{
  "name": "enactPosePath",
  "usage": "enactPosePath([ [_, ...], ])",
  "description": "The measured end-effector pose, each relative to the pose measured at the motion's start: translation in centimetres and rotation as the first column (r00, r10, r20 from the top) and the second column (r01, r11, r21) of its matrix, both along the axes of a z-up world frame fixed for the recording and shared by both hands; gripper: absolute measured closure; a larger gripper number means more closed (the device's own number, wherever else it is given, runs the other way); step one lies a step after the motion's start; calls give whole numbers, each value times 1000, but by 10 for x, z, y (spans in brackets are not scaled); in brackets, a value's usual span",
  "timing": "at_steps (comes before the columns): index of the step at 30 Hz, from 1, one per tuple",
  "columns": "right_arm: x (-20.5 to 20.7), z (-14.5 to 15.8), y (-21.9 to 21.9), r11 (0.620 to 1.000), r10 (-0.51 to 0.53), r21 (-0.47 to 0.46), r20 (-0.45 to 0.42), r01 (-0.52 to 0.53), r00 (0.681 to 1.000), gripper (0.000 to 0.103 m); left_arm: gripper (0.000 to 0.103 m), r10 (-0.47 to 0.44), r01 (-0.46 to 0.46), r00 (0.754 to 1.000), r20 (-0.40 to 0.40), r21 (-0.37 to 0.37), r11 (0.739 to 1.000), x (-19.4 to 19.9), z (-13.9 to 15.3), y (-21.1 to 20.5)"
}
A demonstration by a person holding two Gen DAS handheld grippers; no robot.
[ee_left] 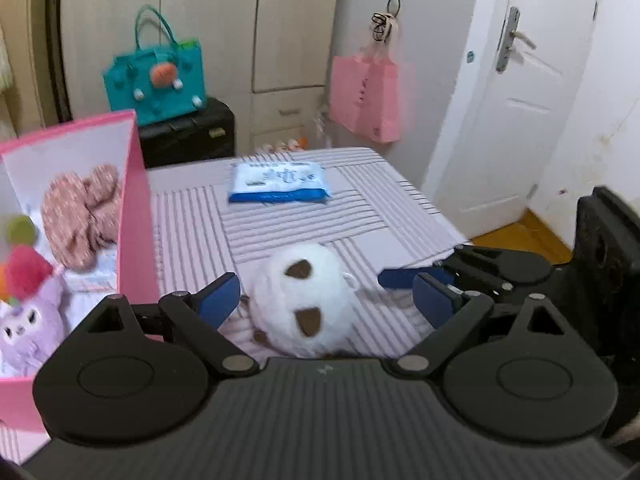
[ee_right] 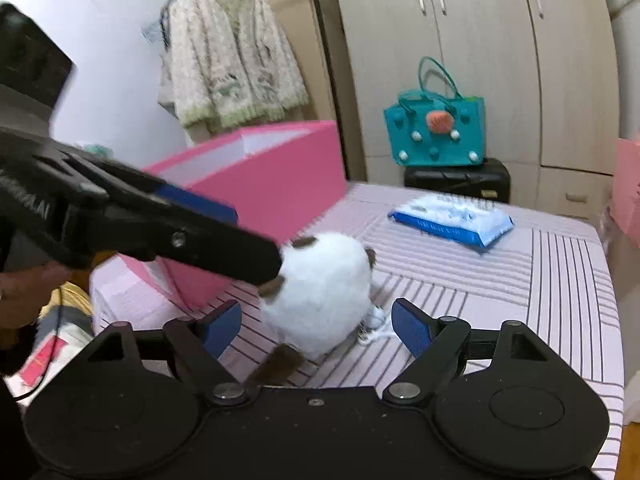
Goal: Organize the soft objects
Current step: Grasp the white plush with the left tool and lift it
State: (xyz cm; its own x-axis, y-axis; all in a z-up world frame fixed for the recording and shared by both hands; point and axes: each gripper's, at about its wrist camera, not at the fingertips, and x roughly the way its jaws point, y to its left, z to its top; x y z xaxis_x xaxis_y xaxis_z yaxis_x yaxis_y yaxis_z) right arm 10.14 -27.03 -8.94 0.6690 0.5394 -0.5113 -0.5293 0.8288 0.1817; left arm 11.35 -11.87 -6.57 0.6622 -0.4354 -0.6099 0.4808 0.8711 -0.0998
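Jaws, left gripper (ee_left: 324, 300): spread wide, nothing clasped; blue pads stand clear on either side of the toy. Jaws, right gripper (ee_right: 316, 326): likewise spread, released, pads apart from the toy's flanks.

Item: white plush toy (ee_left: 304, 304), round, fluffy, with brown patches and a small looped tag at its side. Location: lying on the striped bed cover (ee_left: 304, 216), just beside the outer wall of the pink box (ee_left: 134, 216). Position relative to jaws: directly ahead of both grippers, in the gap of each; the two tools approach from different sides, their tips nearly meeting over it. Long axis: not marked, the body reads near-spherical; a brown limb trails toward the right gripper.

Nearer hand: hard to rank; in the right wrist view the left gripper's finger lies across the toy's top, possibly touching.

Container contents: purple plush (ee_left: 28, 328), pink knitted piece (ee_left: 80, 212), a red-and-green fluffy item.

Also on the cover: blue-and-white tissue pack (ee_left: 278, 182), well apart from the toy, farther from the box.

Judgement: a two-sided pinch on the toy seems imminent; the box lies to the left for deposit.
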Motion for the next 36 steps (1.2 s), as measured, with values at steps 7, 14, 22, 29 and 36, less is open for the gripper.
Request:
enactPosePath([
  [7,11,-15,10,1000,9,-6,-19,-9,1000,17,15,0,0,1000,10,39,999,5,-15,-15],
  [14,10,-20,12,999,12,-51,-2,-12,1000,18,16,87,-79,994,-70,108,991,27,-37,-18],
  [22,16,-25,20,995,64,-74,-28,-66,998,39,41,82,-86,990,-115,-25,996,31,-49,-3],
  [29,9,-27,29,987,27,-160,27,-23,999,44,41,81,-84,994,-77,-34,996,22,-48,-8],
  [36,-9,-15,31,978,-19,-206,79,35,997,44,41,51,-53,998,-39,-57,997,7,-34,-10],
])
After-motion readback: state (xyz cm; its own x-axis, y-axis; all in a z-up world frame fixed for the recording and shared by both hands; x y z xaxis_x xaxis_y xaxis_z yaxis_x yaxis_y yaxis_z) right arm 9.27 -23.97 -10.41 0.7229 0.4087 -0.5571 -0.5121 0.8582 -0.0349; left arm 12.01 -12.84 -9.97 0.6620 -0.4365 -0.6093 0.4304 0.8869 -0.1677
